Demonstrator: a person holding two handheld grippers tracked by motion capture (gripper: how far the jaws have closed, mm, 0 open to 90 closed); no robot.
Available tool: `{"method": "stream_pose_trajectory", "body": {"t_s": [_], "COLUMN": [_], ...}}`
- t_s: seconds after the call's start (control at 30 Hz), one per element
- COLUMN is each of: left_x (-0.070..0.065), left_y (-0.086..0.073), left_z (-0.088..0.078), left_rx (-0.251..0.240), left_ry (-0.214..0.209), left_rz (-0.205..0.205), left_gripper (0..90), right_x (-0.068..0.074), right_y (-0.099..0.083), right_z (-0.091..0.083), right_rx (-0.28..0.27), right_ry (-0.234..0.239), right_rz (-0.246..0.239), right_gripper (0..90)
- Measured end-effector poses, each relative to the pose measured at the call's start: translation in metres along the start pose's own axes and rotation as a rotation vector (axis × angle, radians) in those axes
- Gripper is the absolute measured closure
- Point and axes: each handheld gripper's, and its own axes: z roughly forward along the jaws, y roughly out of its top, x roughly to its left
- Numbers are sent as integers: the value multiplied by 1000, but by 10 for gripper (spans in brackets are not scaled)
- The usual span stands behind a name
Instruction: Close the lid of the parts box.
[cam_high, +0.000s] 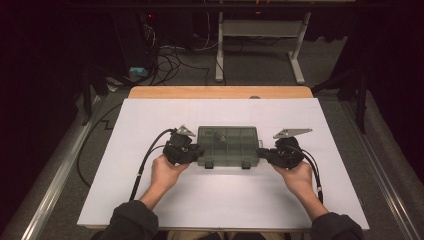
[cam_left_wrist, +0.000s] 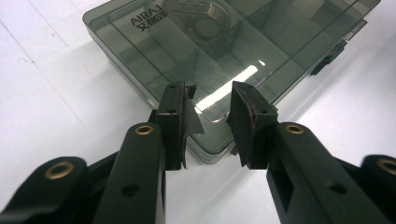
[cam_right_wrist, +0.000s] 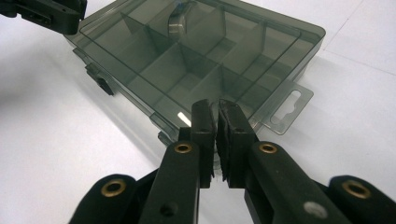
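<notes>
A smoky see-through compartment box (cam_high: 228, 146) lies flat with its lid down in the middle of the white table top (cam_high: 225, 200). One far compartment holds a small round shiny part (cam_left_wrist: 205, 23) (cam_right_wrist: 180, 21). My left gripper (cam_high: 199, 152) is at the box's left end. In the left gripper view the left gripper (cam_left_wrist: 212, 95) is open, its jaws apart over the near corner of the box (cam_left_wrist: 261, 42). My right gripper (cam_high: 261, 153) is at the right end. In the right gripper view the right gripper (cam_right_wrist: 217, 105) has its jaws almost together against the rim of the box (cam_right_wrist: 196, 60), beside the hanging tab (cam_right_wrist: 289, 105).
Two dark latches (cam_high: 209, 164) sit on the box's near side. A wooden table edge (cam_high: 220, 92) shows at the back. Beyond it on the floor are a white desk frame (cam_high: 260, 30) and loose cables (cam_high: 170, 60). The left gripper's body (cam_right_wrist: 46, 14) shows at the right gripper view's top left.
</notes>
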Motion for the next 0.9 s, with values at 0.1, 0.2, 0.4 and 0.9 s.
{"method": "stream_pose_trajectory", "body": {"t_s": [0.1,0.2,0.4,0.9], "left_x": [-1,-3,-4,-3], "left_y": [-1,-2,-5,1], "left_z": [2,3,4,12], "left_rx": [5,0,-13,-17], "left_ry": [6,14,27,-5], "left_rz": [10,18,24,32], "left_gripper": [670,670,692,773], "right_x": [1,1,5,9], "right_y": [-2,-4,-4,-3], "right_z": [3,4,5,12], "right_rx": [7,5,9,-19], "right_ry": [-9,-9,-33,-81], "right_rz": [-5,-7,-34,-67], "right_gripper": [859,860,876,900]}}
